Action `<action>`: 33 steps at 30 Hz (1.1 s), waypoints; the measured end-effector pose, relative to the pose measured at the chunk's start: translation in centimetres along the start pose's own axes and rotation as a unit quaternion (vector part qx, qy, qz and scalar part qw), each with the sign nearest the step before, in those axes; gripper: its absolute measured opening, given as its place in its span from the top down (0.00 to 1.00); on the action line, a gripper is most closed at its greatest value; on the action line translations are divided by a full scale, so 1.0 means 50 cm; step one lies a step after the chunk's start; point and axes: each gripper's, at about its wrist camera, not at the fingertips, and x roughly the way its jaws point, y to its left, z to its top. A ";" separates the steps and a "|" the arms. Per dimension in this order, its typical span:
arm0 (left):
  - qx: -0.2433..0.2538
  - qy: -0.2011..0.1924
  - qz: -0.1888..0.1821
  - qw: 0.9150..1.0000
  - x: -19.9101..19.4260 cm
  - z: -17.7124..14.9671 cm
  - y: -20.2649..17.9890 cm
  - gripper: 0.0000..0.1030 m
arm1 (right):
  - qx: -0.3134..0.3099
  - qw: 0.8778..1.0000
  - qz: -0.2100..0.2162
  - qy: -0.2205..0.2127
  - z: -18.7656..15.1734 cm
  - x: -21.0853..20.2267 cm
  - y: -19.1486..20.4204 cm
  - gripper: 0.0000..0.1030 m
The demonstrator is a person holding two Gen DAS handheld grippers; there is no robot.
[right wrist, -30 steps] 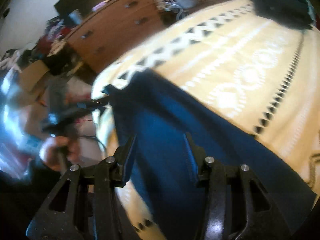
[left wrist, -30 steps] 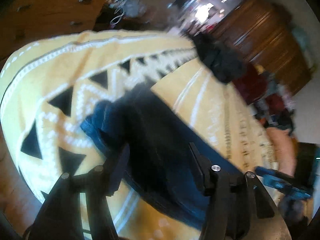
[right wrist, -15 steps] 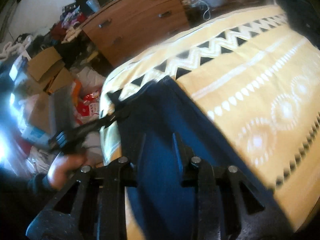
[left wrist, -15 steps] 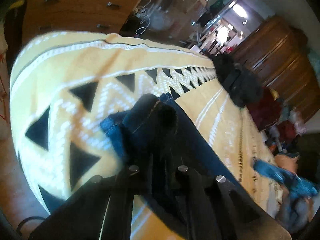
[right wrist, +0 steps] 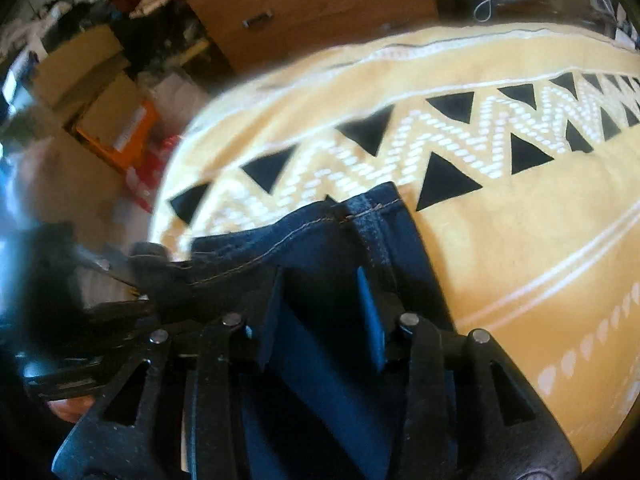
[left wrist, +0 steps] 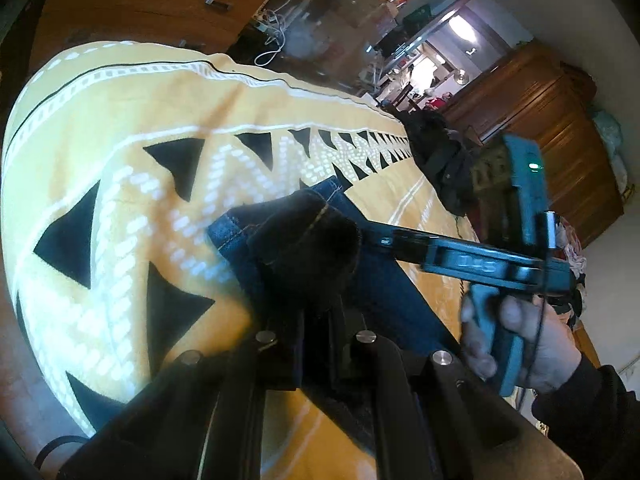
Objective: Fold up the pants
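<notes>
My left hand-held gripper (left wrist: 316,304) pinches the pants (left wrist: 376,284) hem on the bed (left wrist: 132,128); right hand-held gripper (right wrist: 326,292) half-open around denim. Best lift both corners evenly, keeping hems aligned.

free: bare yellow blanket (left wrist: 132,128), upper left of left view | blocked: right gripper (left wrist: 384,240), centre right; dark clothing pile (left wrist: 444,164), upper right

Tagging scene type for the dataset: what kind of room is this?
Most likely a lived-in bedroom: a bed under a yellow patterned blanket, a wooden dresser, a tall wooden wardrobe, and cardboard boxes on the floor.
</notes>
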 end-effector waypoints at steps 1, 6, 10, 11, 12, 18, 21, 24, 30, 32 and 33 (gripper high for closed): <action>0.001 0.001 0.000 1.000 0.003 0.000 0.001 0.92 | 0.004 1.000 -0.003 0.000 0.001 0.004 -0.003 0.66; 0.005 -0.002 -0.008 1.000 0.011 0.009 -0.003 0.92 | 0.028 1.000 0.005 -0.005 -0.010 -0.005 -0.008 0.97; 0.026 -0.027 -0.055 0.998 -0.005 0.035 -0.029 0.92 | 0.031 0.996 0.002 -0.082 -0.009 -0.094 -0.001 0.97; 0.040 -0.037 -0.071 0.996 -0.010 0.042 -0.038 0.92 | 0.036 0.993 0.000 -0.109 -0.011 -0.125 -0.002 0.97; 0.046 -0.043 -0.079 0.995 -0.011 0.043 -0.040 0.90 | 0.040 0.991 -0.006 -0.128 -0.013 -0.145 -0.005 0.97; -0.049 -0.022 -0.059 0.997 0.024 0.044 0.084 0.90 | 0.047 0.996 -0.036 -0.060 -0.012 -0.054 -0.031 0.94; -0.030 -0.043 -0.051 0.997 -0.014 0.055 0.079 0.87 | 0.040 0.995 -0.067 -0.067 -0.024 -0.059 -0.020 0.83; -0.025 -0.092 -0.015 0.995 -0.059 0.074 0.081 0.49 | 0.052 0.988 -0.097 -0.104 -0.036 -0.110 -0.004 0.53; -0.001 -0.095 0.005 0.995 -0.077 0.092 0.090 0.49 | 0.008 0.997 -0.016 -0.080 -0.123 -0.139 0.121 0.63; -0.003 -0.092 0.006 0.996 -0.087 0.085 0.104 0.49 | -0.009 0.999 0.007 -0.038 -0.160 -0.102 0.162 0.72; -0.008 -0.089 0.006 0.996 -0.087 0.081 0.107 0.49 | -0.015 0.999 0.007 -0.028 -0.176 -0.092 0.173 0.72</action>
